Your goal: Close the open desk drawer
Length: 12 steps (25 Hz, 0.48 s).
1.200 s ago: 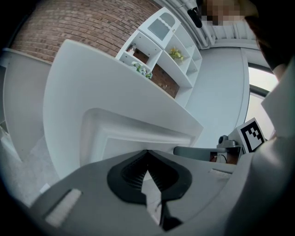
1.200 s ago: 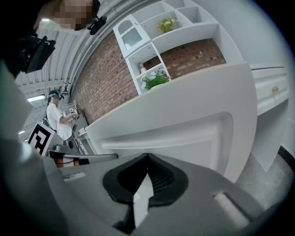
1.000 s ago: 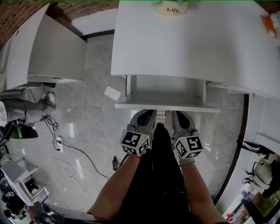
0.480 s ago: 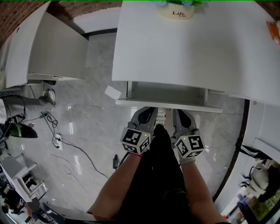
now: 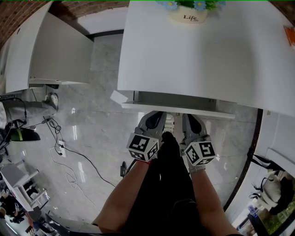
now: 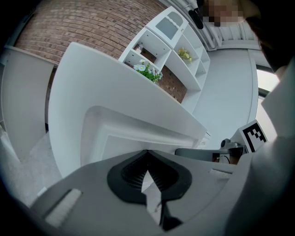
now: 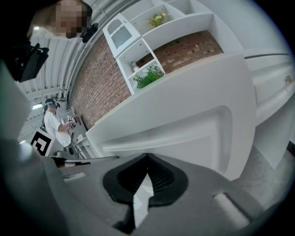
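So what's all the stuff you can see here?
desk: one, white, top middle
drawer: one, white, under the desk, a bit open
flower pot: one, cream, desk's far edge
orange thing: one, desk's right edge, cut off
side desk: one, white, left
cables: several, black, on the floor at left
floor: grey, shiny
brick wall: red-brown, top left
left gripper: grey, shut, by the drawer front
right gripper: grey, shut, beside it

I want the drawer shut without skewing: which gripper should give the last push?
Right, narrowly. Both are shut and sit at the drawer front, which juts out only slightly. The right gripper lies nearer its middle, the left gripper further off centre, so its push should skew less.
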{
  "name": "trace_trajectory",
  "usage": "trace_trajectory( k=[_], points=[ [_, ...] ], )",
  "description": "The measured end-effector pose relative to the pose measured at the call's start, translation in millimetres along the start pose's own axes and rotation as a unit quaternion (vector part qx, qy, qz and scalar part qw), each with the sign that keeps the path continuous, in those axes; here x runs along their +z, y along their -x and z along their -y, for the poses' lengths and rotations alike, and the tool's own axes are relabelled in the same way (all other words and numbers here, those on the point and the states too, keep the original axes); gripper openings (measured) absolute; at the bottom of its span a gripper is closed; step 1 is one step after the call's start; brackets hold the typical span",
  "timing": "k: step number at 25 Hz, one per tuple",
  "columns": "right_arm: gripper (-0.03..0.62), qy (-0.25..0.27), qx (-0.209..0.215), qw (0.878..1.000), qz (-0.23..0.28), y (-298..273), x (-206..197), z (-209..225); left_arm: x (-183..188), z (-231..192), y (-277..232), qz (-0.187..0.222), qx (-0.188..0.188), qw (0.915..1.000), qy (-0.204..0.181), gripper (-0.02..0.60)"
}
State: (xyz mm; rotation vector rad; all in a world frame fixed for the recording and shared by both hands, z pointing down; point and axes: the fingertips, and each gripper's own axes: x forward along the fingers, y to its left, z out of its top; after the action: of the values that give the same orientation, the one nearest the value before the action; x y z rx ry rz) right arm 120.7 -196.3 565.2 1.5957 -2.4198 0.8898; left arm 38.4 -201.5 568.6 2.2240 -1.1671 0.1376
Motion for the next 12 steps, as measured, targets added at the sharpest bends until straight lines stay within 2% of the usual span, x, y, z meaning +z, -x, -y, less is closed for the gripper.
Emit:
trace_trajectory(
  k=[12],
  points=[
    [0.002, -0.015, 0.007, 1.000, -0.003, -16, 10, 7, 11, -9, -16, -0.002, 0.010, 0.9999, 0.005, 0.002]
  ],
)
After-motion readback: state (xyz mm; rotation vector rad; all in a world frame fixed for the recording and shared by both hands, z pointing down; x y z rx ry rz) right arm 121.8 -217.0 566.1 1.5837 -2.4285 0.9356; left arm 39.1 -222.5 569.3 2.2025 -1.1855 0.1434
